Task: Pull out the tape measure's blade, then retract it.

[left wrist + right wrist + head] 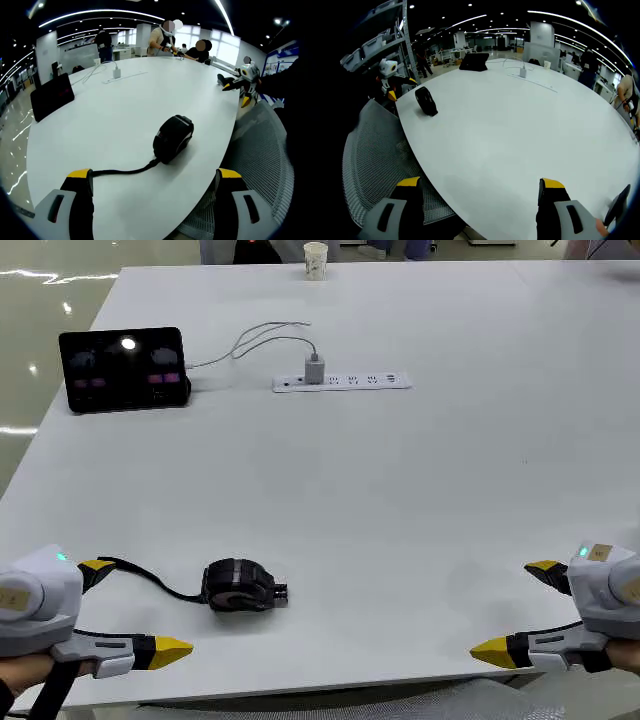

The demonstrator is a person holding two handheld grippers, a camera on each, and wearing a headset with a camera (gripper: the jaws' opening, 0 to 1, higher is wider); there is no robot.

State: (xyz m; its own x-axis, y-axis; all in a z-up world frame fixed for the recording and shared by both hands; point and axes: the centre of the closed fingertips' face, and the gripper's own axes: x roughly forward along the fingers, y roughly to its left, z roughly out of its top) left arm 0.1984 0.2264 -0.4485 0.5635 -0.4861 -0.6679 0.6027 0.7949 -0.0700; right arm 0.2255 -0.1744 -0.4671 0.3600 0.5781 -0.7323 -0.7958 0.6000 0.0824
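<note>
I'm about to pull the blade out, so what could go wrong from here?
1. The tape measure lies near the front edge of the table; a clumsy grab could knock it off.
2. Its black strap trails toward the open left gripper, whose jaws may catch the strap instead of the case.
3. The right gripper, open, is far off to the side, and the blade's end tab looks small, so it could slip and snap back.

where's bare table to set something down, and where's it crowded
Bare: the table's wide middle, between power strip and tape measure, across to the right gripper. Crowded: far left, around the tablet and strip.
</note>
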